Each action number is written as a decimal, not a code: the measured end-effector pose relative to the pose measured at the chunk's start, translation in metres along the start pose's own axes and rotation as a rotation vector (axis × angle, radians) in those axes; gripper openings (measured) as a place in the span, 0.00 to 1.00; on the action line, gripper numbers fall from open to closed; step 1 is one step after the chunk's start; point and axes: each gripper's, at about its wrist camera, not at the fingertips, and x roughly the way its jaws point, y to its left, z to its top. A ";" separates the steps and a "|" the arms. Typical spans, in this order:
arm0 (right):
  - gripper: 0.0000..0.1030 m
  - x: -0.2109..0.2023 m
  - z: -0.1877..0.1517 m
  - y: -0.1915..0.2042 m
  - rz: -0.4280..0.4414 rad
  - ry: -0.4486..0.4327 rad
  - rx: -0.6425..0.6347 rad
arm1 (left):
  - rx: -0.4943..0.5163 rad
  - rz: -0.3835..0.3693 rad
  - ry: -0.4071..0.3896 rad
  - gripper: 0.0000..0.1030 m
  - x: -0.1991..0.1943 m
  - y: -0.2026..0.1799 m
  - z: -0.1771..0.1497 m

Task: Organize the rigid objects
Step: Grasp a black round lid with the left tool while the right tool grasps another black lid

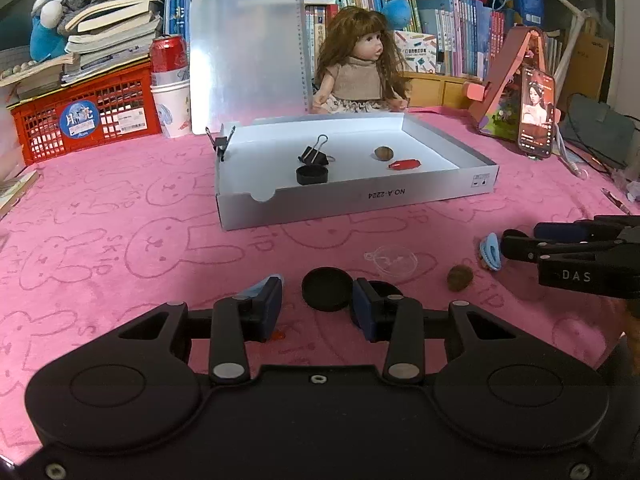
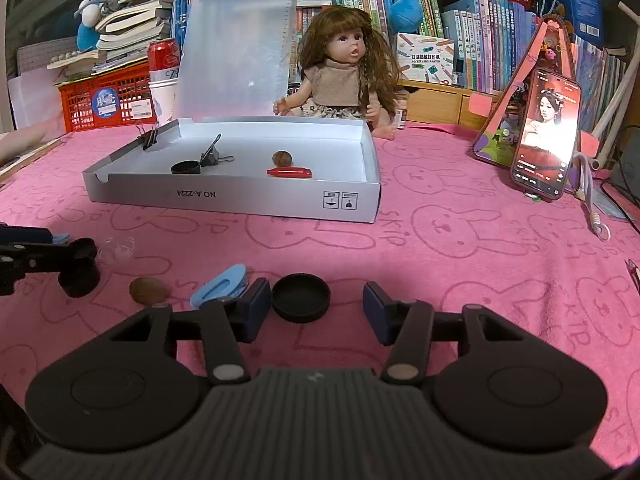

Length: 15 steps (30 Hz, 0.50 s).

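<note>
Black cap [image 1: 327,289] and walnut [image 1: 460,278] lie outside white box [image 1: 356,204].

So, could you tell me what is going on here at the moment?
A person is sorting small items off the pink cloth into the white box, one gripper in each hand. The left gripper and right gripper each straddle a black round cap, fingers not yet pressing. A cap, binder clips, a nut and a red piece already lie in the box.

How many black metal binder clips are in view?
2 black metal binder clips: one clipped onto the white cardboard tray's left wall, the other lying inside beside a black round cap. More may be hidden.
</note>
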 end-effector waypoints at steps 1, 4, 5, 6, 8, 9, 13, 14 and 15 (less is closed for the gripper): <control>0.58 0.000 0.000 0.000 0.001 0.000 0.000 | 0.003 0.001 -0.001 0.37 -0.002 0.001 0.000; 0.58 0.000 0.000 0.000 0.001 -0.001 -0.001 | 0.014 0.008 0.006 0.37 -0.005 0.004 -0.001; 0.58 0.000 0.000 0.000 0.001 -0.001 -0.001 | 0.018 0.013 0.009 0.37 -0.006 0.005 -0.002; 0.58 0.000 0.000 0.001 0.002 0.000 -0.002 | 0.024 0.017 0.015 0.37 -0.005 0.005 -0.004; 0.58 0.000 0.000 0.001 0.002 0.000 -0.002 | 0.034 0.021 0.025 0.37 -0.002 0.005 -0.005; 0.58 0.000 0.000 0.001 0.002 0.000 -0.003 | 0.040 0.021 0.028 0.37 -0.001 0.004 -0.006; 0.58 0.000 0.000 0.001 0.001 0.000 -0.002 | 0.050 0.016 0.029 0.37 0.002 0.000 -0.007; 0.58 0.000 0.000 0.001 0.002 0.000 -0.002 | 0.048 0.014 0.030 0.37 0.004 0.000 -0.006; 0.57 0.000 0.000 0.001 0.003 0.000 -0.003 | 0.045 0.012 0.031 0.37 0.006 -0.001 -0.006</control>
